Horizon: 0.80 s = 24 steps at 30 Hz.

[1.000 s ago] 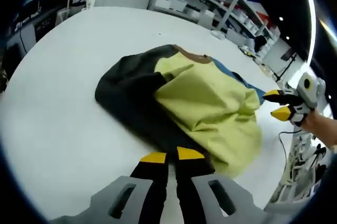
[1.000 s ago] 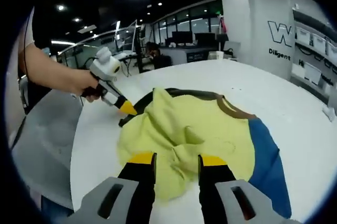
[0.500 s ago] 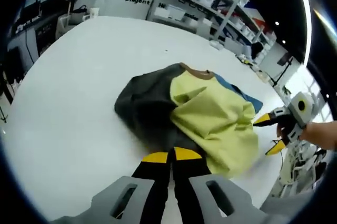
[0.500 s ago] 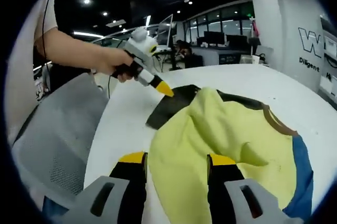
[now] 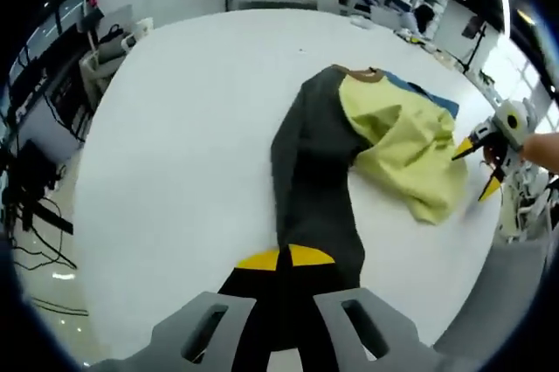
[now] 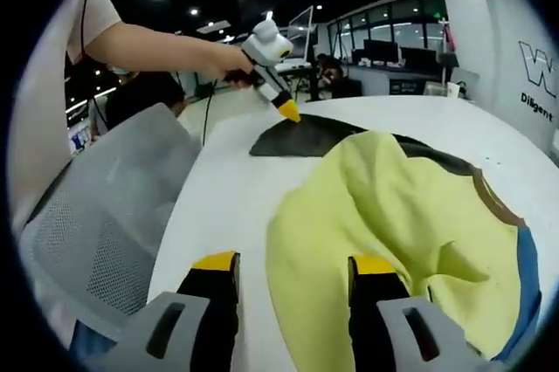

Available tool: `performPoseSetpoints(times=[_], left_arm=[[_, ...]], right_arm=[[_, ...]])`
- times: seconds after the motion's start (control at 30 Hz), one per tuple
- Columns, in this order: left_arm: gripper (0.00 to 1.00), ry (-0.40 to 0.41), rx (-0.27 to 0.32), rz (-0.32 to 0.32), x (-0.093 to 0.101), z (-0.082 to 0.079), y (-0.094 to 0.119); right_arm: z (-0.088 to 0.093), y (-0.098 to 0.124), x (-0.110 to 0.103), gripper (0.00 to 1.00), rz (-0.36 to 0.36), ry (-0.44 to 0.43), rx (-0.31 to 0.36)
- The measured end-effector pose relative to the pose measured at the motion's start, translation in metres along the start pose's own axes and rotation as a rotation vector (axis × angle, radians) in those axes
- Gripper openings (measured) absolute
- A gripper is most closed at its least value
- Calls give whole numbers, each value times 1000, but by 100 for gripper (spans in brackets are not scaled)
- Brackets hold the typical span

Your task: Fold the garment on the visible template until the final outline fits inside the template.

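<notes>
The left claw (image 5: 286, 258) is pressed together and pinches the end of the dark sleeve (image 5: 310, 180) of the garment (image 5: 384, 141). This sleeve stretches straight ahead of the claw, over the white round counter (image 5: 175, 145), up to the brown collar (image 5: 362, 75). The yellow part (image 5: 410, 149) of the sweatshirt lies bunched ahead and to the right of this claw, and a blue part (image 5: 428, 97) shows behind it.

The right claw (image 6: 293, 261) is spread, with nothing between its jaws. The yellow cloth (image 6: 393, 206) lies just ahead of it and passes under its right jaw. Far ahead and a little left, the left claw (image 6: 286, 110) is seen in a person's hand (image 6: 229, 59), its tip on the dark sleeve (image 6: 306, 138). A grey mesh chair (image 6: 96, 215) stands to the left of the right claw, beside the counter (image 6: 231, 197).
</notes>
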<state>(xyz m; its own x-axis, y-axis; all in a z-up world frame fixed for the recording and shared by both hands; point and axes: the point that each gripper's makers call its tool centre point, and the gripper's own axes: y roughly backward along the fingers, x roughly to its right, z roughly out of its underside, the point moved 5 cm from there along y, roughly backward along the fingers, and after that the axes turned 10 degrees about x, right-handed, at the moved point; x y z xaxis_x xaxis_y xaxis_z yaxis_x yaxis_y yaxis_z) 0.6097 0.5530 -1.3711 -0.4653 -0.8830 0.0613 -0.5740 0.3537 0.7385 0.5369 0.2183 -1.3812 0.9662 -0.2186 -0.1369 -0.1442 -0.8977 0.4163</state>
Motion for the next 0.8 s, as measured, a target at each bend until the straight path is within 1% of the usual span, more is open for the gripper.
performPoseSetpoints(times=[0.07, 0.1, 0.2, 0.23, 0.3, 0.37, 0.4, 0.47, 0.57, 0.7, 0.77, 0.8], left_arm=[[2, -30, -17, -7, -8, 1, -1], [2, -66, -29, -32, -16, 1, -1], [2, -167, -53, -55, -26, -3, -3], [2, -222, -72, -77, -33, -4, -5], [2, -257, -89, -86, -41, -7, -10], [2, -262, -88, -97, -46, -11, -13], [2, -286, -94, -111, -52, -14, -16], [2, -319, -102, -123, -58, -18, -20], [2, -365, -130, -136, -66, -20, -24], [2, -414, -151, -144, -75, -24, -29], [2, -464, -173, -154, -82, -25, -31], [2, -474, -177, -158, -84, -25, -32]], right_arm=[[0, 0, 0, 47, -2, -3, -2], [0, 0, 0, 48, -5, -1, -3], [1, 0, -1, 48, -13, 0, -7], [1, 0, -1, 49, -14, 2, -9], [1, -1, -1, 49, -19, 1, -13], [1, -1, -2, 50, -23, 3, -16], [1, -1, -3, 50, -24, 3, -17], [2, -1, -3, 50, -24, 0, -20], [4, 0, -3, 49, -29, -4, -27], [7, 1, -4, 51, -30, -8, -32], [9, 2, -5, 51, -32, -8, -36], [9, 2, -5, 52, -33, -7, -35]])
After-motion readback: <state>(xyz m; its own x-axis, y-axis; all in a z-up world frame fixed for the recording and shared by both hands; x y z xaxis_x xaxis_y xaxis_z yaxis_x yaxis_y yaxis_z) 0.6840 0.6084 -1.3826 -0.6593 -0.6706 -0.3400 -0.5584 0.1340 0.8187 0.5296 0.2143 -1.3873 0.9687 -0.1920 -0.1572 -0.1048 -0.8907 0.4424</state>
